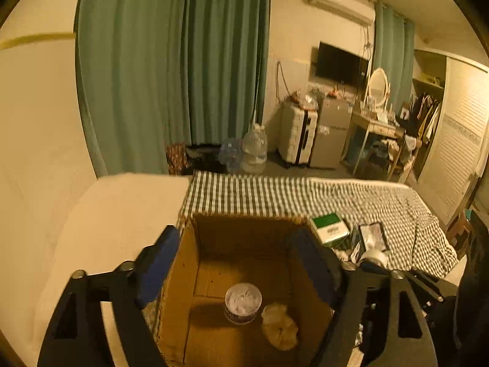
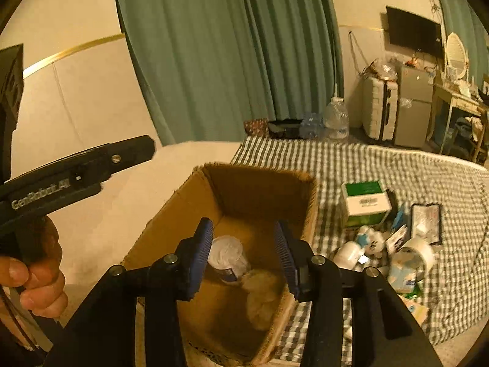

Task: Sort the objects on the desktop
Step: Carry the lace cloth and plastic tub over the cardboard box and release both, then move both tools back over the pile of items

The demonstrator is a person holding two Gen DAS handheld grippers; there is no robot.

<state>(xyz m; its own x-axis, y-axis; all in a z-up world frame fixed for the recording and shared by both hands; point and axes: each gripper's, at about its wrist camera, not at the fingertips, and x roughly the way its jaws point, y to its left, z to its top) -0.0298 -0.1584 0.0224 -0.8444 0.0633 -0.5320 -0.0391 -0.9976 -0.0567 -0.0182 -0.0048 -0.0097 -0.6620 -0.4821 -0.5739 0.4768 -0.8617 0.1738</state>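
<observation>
Above the cardboard box (image 2: 262, 183), your right gripper (image 2: 244, 253) and left gripper (image 1: 235, 263) both hang with jaws apart and nothing between them. A clear jar (image 1: 243, 302) and a pale crumpled wad (image 1: 279, 325) sit on the box floor, collected. Loose clutter (image 2: 385, 244) waits on the checked cloth (image 2: 366, 159) beside the box, likely your next pick.

The open brown corrugated cardboard box (image 2: 305, 211) is matt, its cut rims rough and fibrous. Inside it lie a glossy clear plastic tub (image 1: 243, 302) and a crinkled pale plastic bag (image 1: 279, 325). Under the box spreads a soft green-and-white checked cloth (image 2: 351, 159); beside the box on it, a smooth green-and-white paper carton (image 2: 365, 198).
</observation>
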